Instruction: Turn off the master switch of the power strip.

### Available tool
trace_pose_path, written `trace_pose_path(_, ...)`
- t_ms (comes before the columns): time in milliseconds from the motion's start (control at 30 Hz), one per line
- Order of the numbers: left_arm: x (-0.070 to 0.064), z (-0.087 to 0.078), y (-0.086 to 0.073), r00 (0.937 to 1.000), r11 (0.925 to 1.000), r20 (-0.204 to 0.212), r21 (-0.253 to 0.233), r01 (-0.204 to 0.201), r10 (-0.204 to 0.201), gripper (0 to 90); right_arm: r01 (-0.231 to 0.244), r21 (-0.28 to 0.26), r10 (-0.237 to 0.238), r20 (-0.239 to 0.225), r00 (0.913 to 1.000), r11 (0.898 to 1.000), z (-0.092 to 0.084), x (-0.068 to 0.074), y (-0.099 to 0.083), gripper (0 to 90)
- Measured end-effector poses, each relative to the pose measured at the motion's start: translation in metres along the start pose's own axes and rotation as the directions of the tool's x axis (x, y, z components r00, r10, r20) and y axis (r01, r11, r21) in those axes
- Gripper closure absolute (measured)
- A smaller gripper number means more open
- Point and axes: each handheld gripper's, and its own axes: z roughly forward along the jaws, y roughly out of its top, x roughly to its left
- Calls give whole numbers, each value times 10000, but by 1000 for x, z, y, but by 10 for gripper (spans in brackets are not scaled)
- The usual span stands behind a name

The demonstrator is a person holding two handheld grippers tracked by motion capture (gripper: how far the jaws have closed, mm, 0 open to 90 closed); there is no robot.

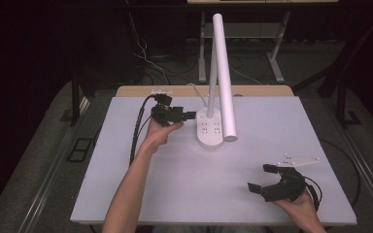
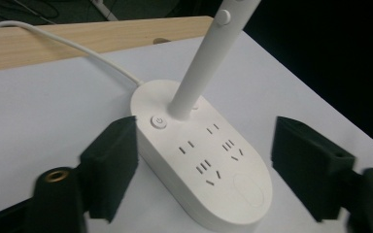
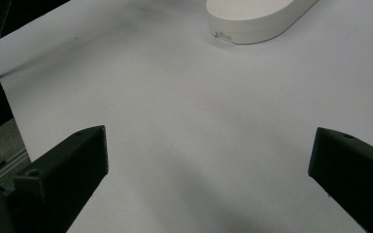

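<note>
Left gripper (image 1: pixel 190 115), high view: jaws apart, nothing held, just beside lamp base (image 1: pixel 210 128) near table's (image 1: pixel 126 160) far edge. Right gripper (image 1: pixel 260 177) idles wide by near-right corner. Left gripper view: power button (image 2: pixel 159 122) sits btwn jaws; best approach w/ one tip, press straight down. Right gripper view: jaws spread over bare table.

A white desk lamp (image 1: pixel 216 97) stands on the far middle of the table. Its oval base (image 2: pixel 209 165) lies flat and carries a round power button (image 2: pixel 159 122) and several sockets. A thin post rises from the base, and the long tube head slants downward.
</note>
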Motion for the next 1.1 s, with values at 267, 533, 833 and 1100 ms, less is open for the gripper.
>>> trace_pose_path(267,-10,-19,-10,9992,9991,196,226,-346,342,0,60,-46,-60,8,10000,10000,-1,-1,0,0)
trace_pose_path(533,-21,-47,-26,9983,9984,77,45,-571,571,0,72,-69,-72,27,10000,9999,-1,-1,0,0)
trace_pose_path(833,-30,-78,-47,9973,9970,-79,-260,-735,733,0,51,-78,-51,60,10000,10000,-1,-1,0,0)
trace_pose_path(1100,-43,-96,-71,9966,9953,-56,-496,-828,826,0,43,-57,-43,47,10000,10000,0,1,0,0)
